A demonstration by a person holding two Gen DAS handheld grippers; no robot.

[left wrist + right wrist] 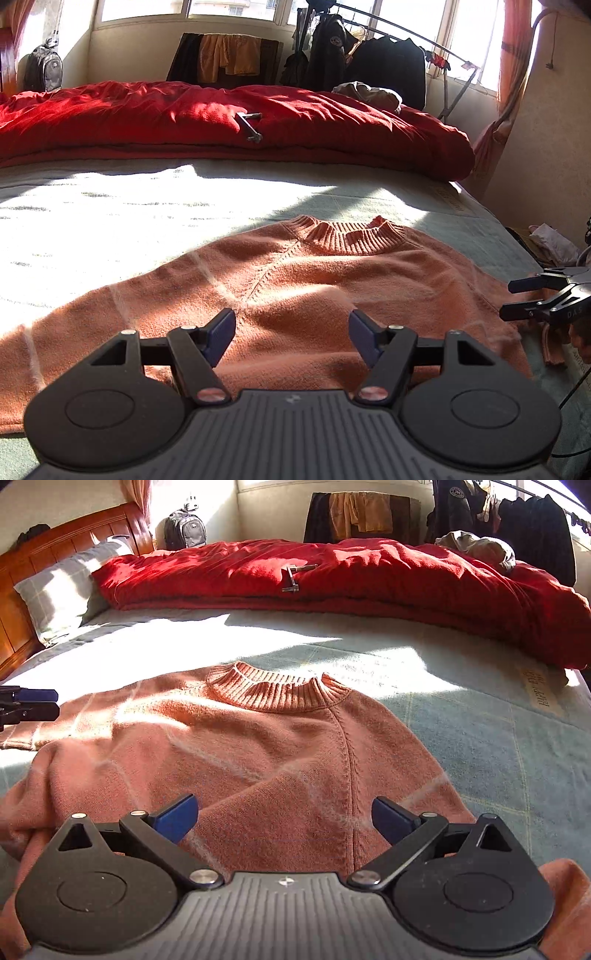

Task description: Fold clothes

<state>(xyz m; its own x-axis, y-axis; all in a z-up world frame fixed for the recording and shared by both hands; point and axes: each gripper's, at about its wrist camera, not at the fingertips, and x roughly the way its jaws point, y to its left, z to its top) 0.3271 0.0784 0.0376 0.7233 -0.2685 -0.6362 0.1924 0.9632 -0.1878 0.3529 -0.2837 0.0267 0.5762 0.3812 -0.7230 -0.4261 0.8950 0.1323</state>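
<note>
An orange knit sweater (314, 280) (258, 746) with a ribbed collar lies flat on the pale green bedsheet (480, 716), collar toward the far side. My left gripper (291, 332) hovers open over the sweater's lower body, nothing between its blue pads. My right gripper (284, 812) is open wide over the sweater's near part, where a sleeve seems to lie folded across the body. In the left wrist view the right gripper (511, 298) shows at the sweater's right edge. In the right wrist view the left gripper (55, 702) shows at the far left, by the other sleeve.
A bunched red duvet (221, 122) runs across the far side of the bed, with a small metal handle (251, 127) on it. A pillow (62, 590) and wooden headboard (22, 590) stand at the left. Clothes rack (369, 55) and backpack (44, 70) are behind.
</note>
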